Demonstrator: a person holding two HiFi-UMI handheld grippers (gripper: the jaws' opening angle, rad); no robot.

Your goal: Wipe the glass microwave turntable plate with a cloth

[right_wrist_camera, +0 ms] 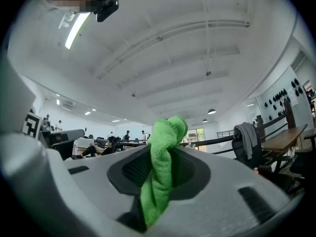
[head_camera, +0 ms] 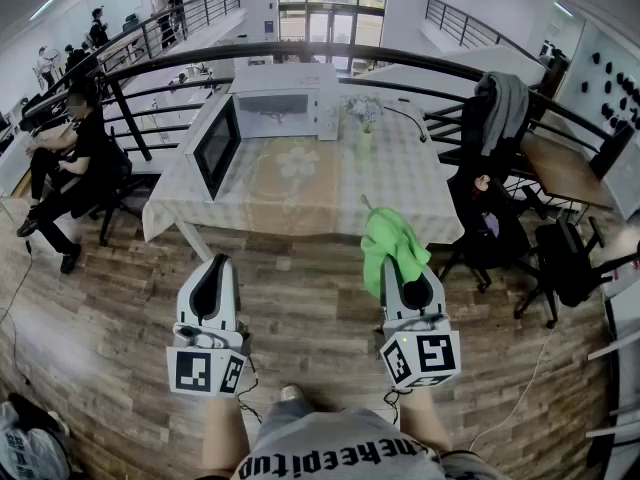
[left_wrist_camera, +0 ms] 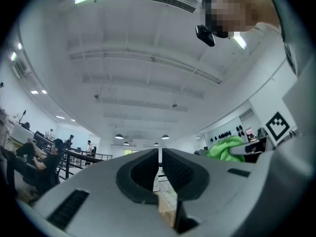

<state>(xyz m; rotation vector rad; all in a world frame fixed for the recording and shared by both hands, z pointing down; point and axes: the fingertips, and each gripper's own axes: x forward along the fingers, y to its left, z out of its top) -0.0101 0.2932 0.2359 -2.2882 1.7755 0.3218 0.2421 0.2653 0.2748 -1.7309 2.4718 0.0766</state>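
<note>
The cloth [head_camera: 392, 248] sits bunched in the clenched right claw [head_camera: 405, 276]; rubbed hard, it may pull free. The left claw [head_camera: 216, 268] is clenched on nothing.

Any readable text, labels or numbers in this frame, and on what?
"heepitup": print on the person's shirt, cut off at the edges, so only partial.
Left marker cube, right marker cube: square patterns only, no words.
Microwave: any label is too small to read.

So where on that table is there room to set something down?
The table is bare in front, from the open microwave door rightward, on this side of the vase. The back left is crowded by the microwave.
</note>
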